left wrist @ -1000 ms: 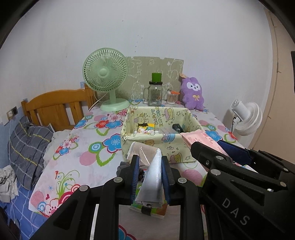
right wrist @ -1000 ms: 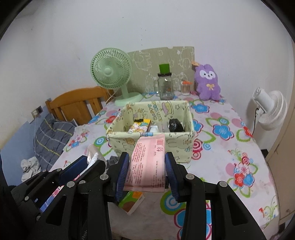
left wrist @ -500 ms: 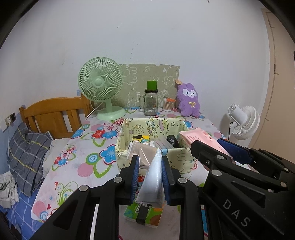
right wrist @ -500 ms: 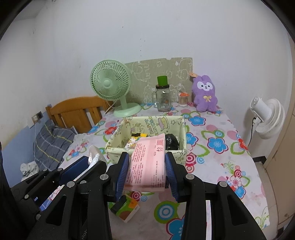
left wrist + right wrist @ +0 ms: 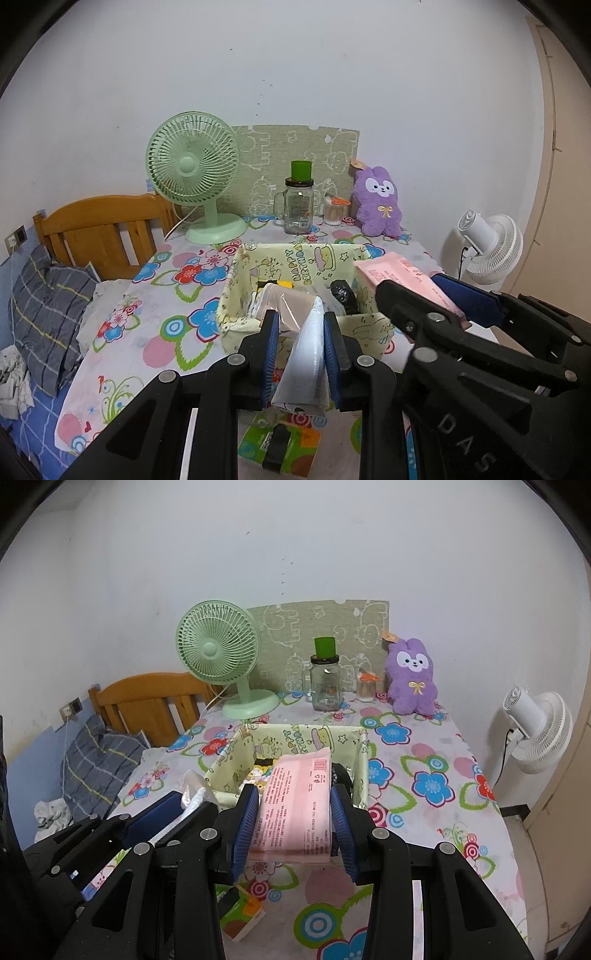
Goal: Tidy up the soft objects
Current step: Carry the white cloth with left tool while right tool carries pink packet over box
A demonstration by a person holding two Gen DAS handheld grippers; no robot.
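Observation:
My left gripper (image 5: 300, 325) is shut on a soft clear-and-white plastic packet (image 5: 303, 354) and holds it above the table, just before the yellow fabric basket (image 5: 295, 254). My right gripper (image 5: 295, 797) is shut on a pink tissue pack (image 5: 295, 805), held over the basket's (image 5: 306, 734) near wall. The basket holds several small items, among them a black one (image 5: 341, 293). A green and orange pack (image 5: 280, 443) lies on the floral tablecloth below the grippers; it also shows in the right wrist view (image 5: 240, 912).
At the table's back stand a green fan (image 5: 194, 177), a glass jar with a green cup on top (image 5: 299, 206), a small container (image 5: 334, 212) and a purple plush rabbit (image 5: 380, 203). A white fan (image 5: 535, 731) stands right, a wooden bed with a pillow (image 5: 48, 306) left.
Both grippers have risen and pulled back from the basket, keeping their packs. The basket looks farther and lower, and the green and orange pack on the table is more exposed.

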